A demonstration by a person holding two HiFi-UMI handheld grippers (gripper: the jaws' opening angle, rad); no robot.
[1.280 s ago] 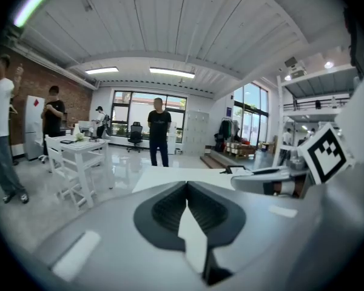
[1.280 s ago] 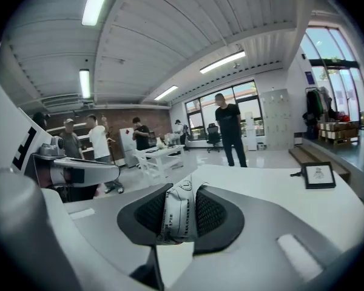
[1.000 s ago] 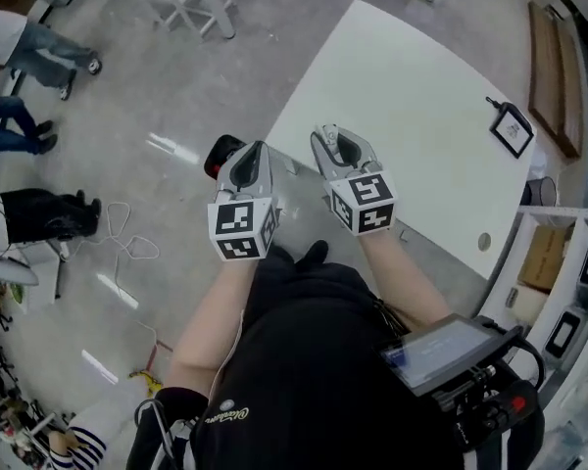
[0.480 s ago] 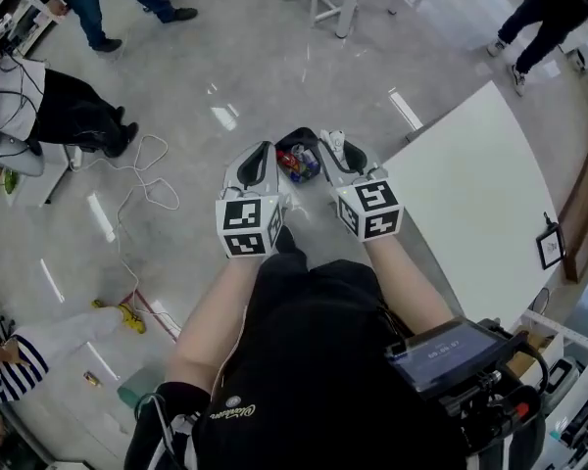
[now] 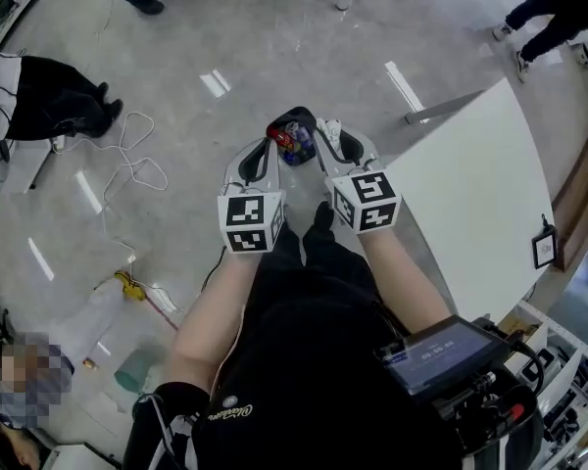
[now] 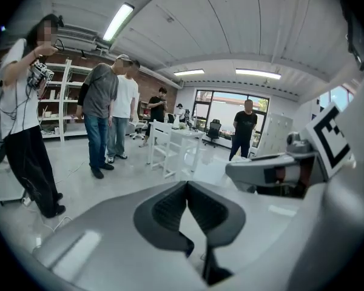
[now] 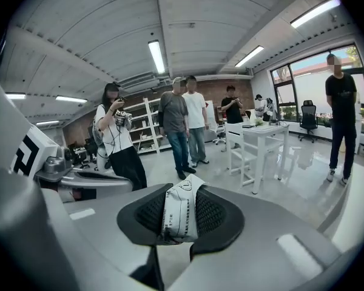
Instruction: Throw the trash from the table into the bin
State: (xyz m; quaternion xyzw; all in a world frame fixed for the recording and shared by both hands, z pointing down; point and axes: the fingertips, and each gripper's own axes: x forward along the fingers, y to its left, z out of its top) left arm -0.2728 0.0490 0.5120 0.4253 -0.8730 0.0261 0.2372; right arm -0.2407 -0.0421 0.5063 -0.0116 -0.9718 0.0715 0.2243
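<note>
A glossy grey floor (image 5: 274, 47) spreads under ceiling strip lights (image 7: 157, 56), with white shelving (image 6: 64, 96) and large windows (image 7: 300, 83).

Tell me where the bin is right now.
In the head view the bin shows on the floor between the tips of the left hand-held gripper and the right hand-held gripper, left of the corner of the white table.

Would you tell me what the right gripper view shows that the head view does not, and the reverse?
Only the right gripper view plainly shows a white printed packet pinched between the jaws of the right gripper, and the ceiling lights. Only the head view shows the bin of trash on the floor just ahead of both grippers, and the white table. Both show the left gripper.
</note>
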